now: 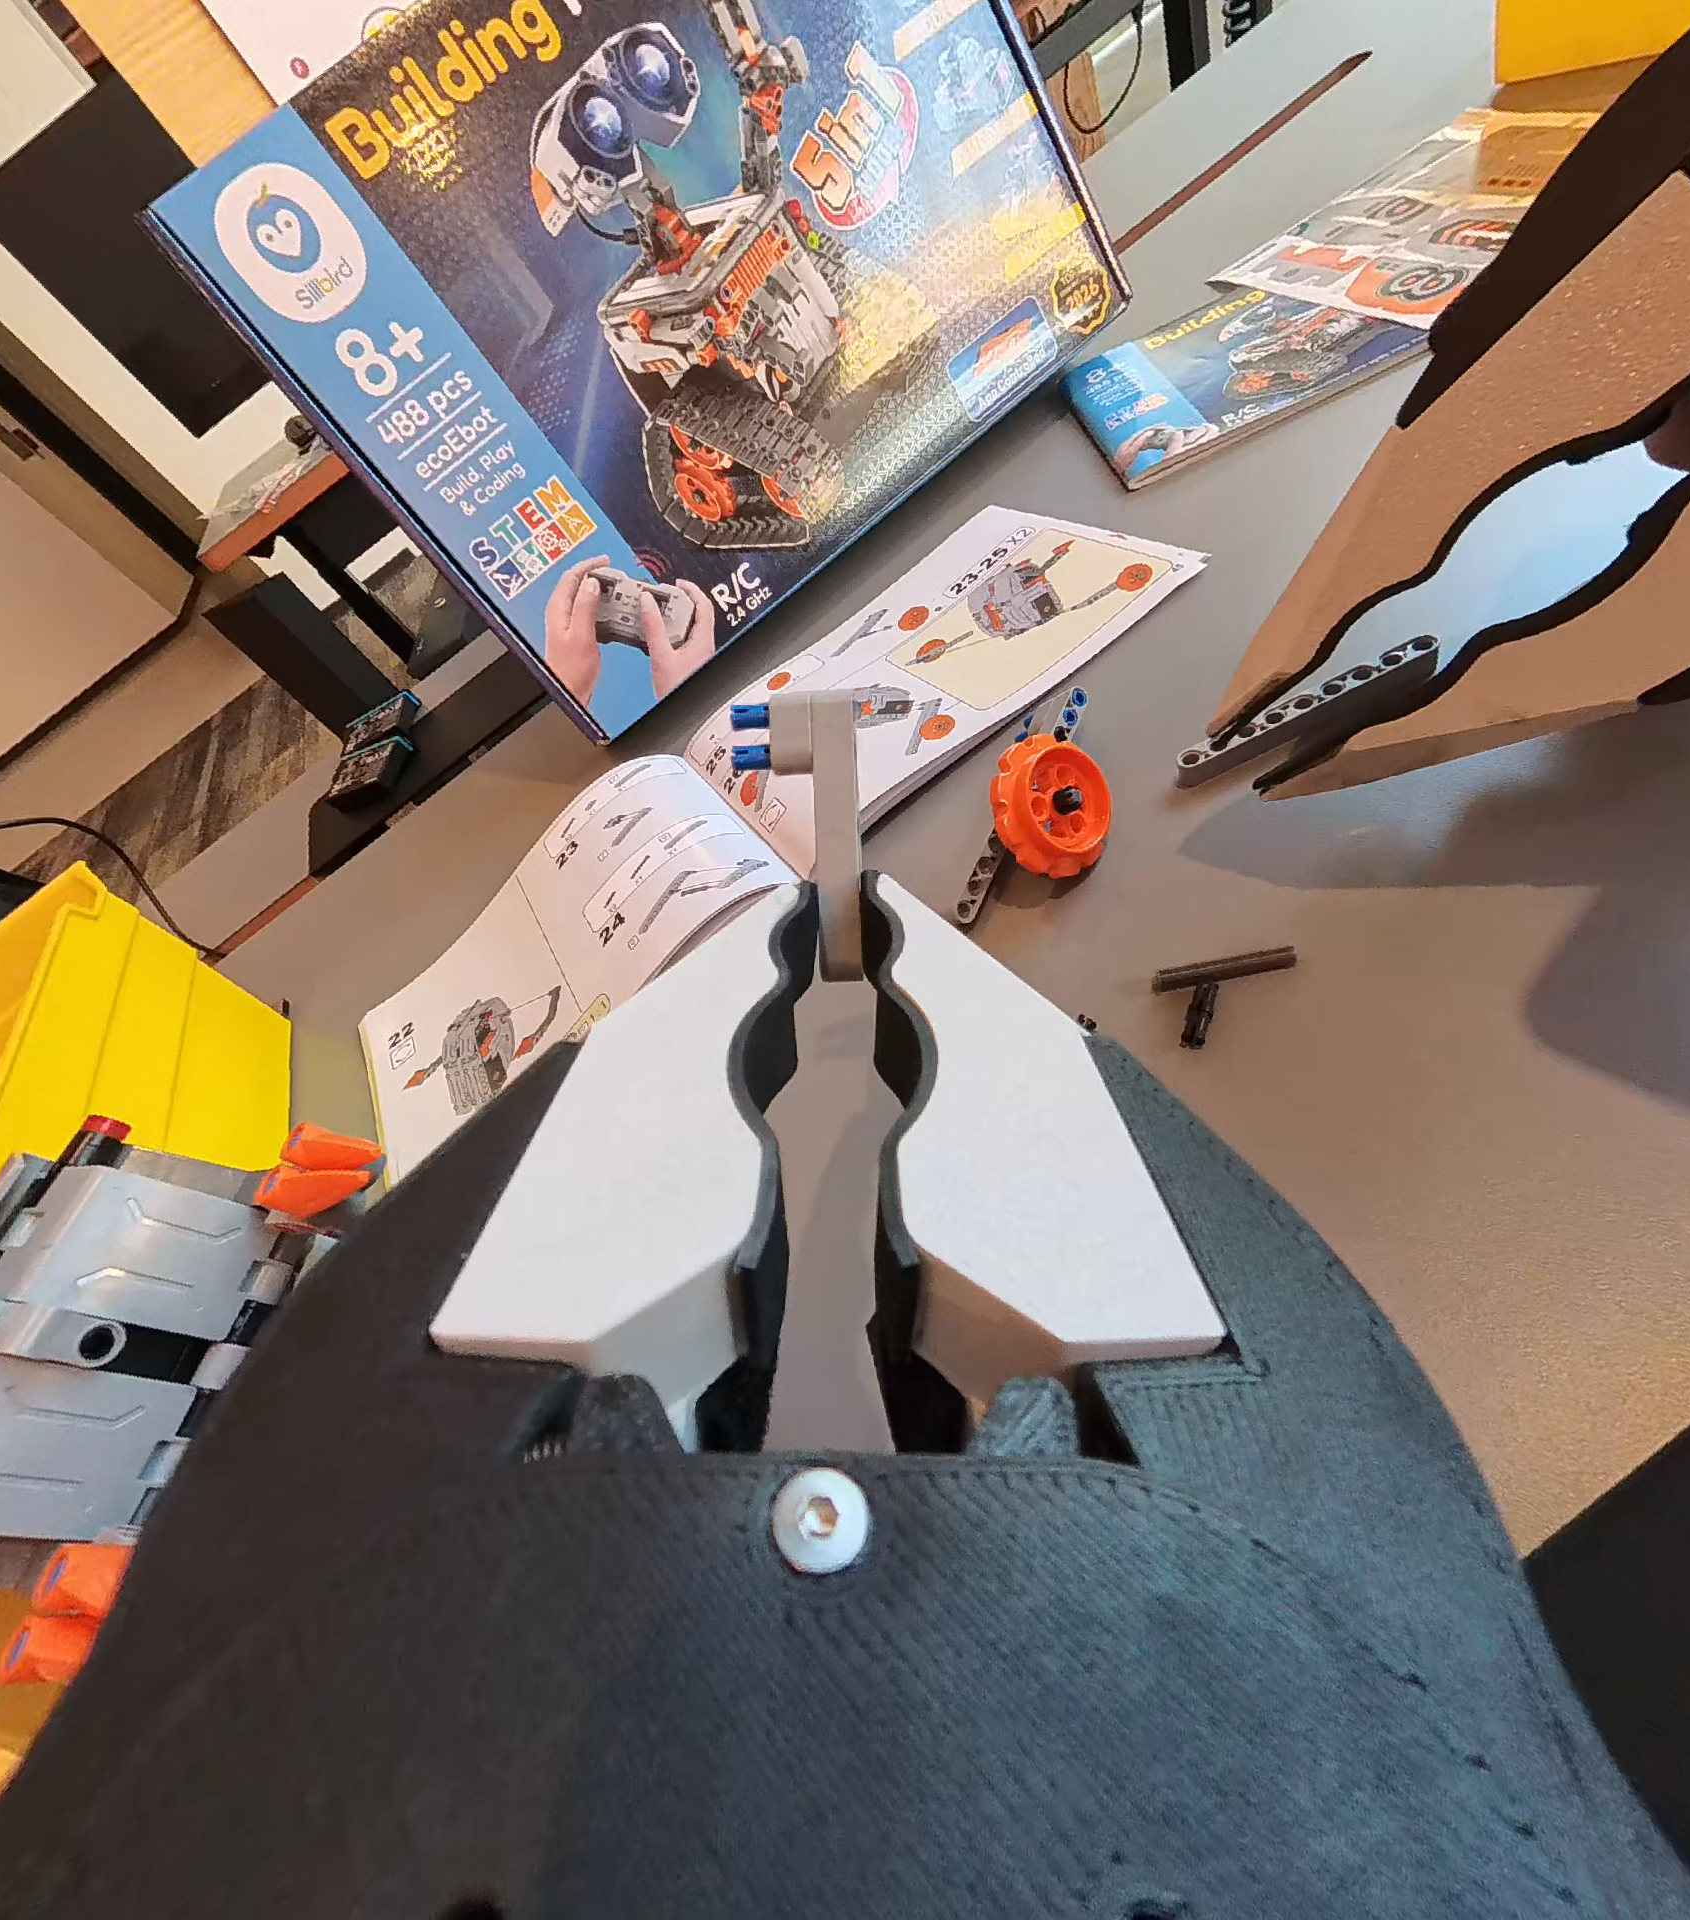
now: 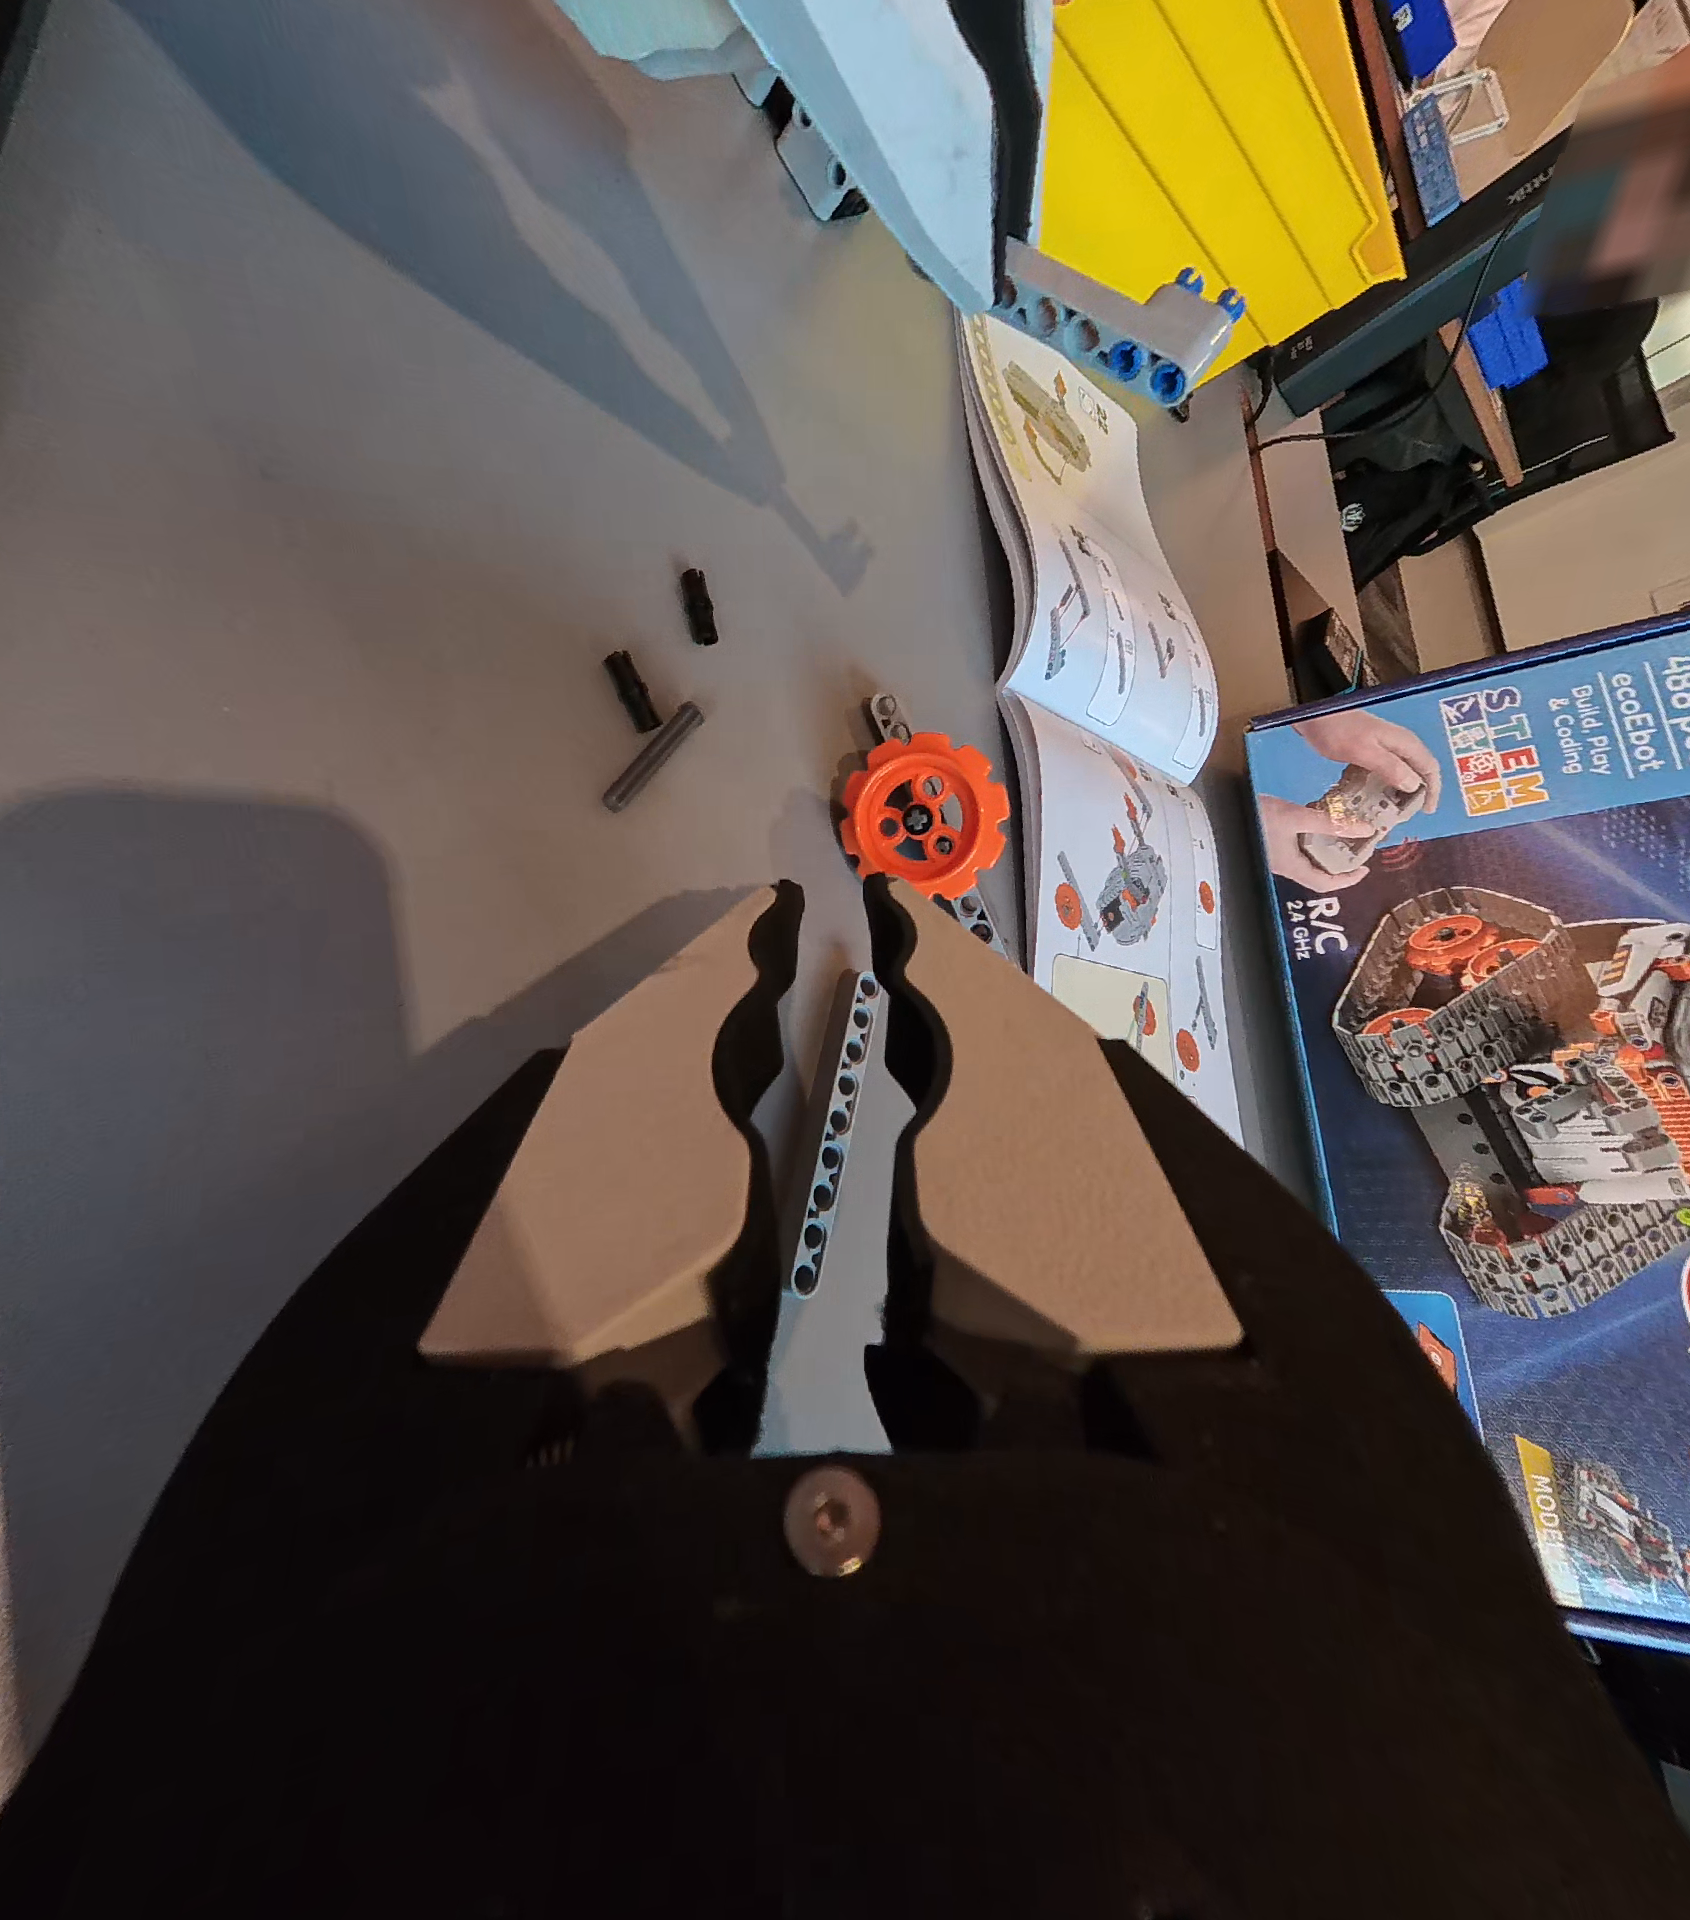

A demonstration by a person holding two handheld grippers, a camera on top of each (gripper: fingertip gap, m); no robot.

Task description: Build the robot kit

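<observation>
- The left gripper [image 1: 839, 894] has its jaws pinching the lower end of a grey L-shaped beam [image 1: 825, 821]. The beam stands upright beyond the tips, with two blue pins [image 1: 747, 734] in its short arm pointing left.
- The right gripper [image 2: 833, 896] has its jaws slightly spread around a long grey holed beam [image 2: 836, 1127] on the grey worktop [image 2: 301, 520]. The beam's long axis runs along the gap, nearer the right-hand finger; whether it is touched cannot be told.
- An orange wheel [image 2: 924, 816] on a thin grey beam lies just beyond the right tips.
- A dark axle [image 2: 652, 755] and two black pins [image 2: 633, 691] lie to the left.
- An open instruction booklet [image 1: 633, 873], a blue toy box [image 1: 633, 343] and a yellow bin [image 1: 41, 1039] surround them.
</observation>
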